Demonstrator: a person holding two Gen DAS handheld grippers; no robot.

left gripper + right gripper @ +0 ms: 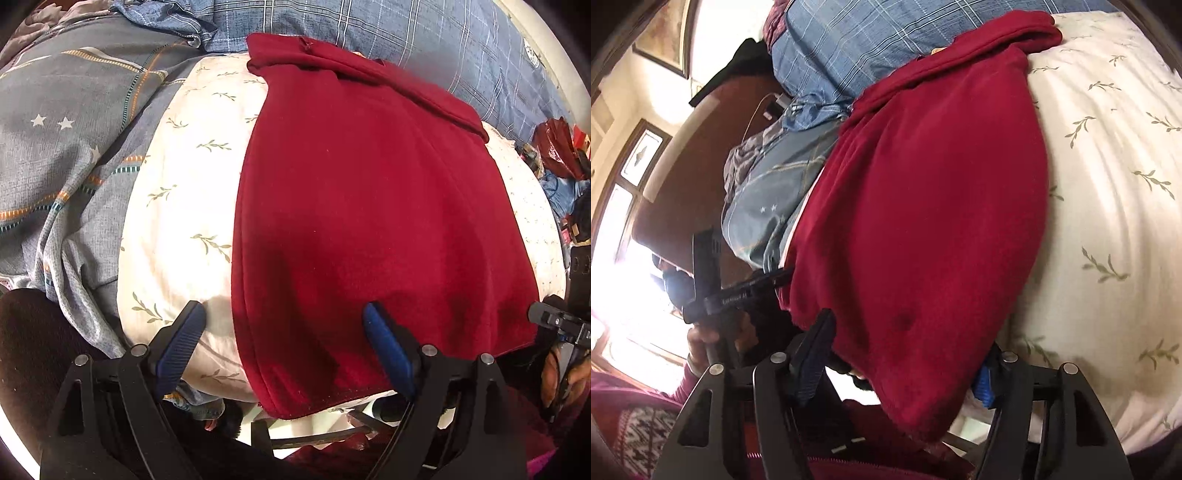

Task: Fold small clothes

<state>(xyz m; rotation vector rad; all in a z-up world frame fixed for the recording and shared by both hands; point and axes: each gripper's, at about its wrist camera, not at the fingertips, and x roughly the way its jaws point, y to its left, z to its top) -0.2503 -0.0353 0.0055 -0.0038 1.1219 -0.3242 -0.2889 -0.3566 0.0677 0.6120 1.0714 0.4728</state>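
While the red garment [369, 206] lies flat on the leaf-print pillow [184, 206], my left tongs [284, 328] gape empty over its near hem and my right tongs [905, 354] straddle its corner, grip uncertain; next, pinch and fold.

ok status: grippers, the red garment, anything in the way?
Left gripper open, straddling garment's near-left edge. Right gripper around near corner, grip unclear. Red garment flat on cream sheet. Nothing on it.

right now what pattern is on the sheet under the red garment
Cream sheet with small green leaf sprigs, clearest in the right wrist view.
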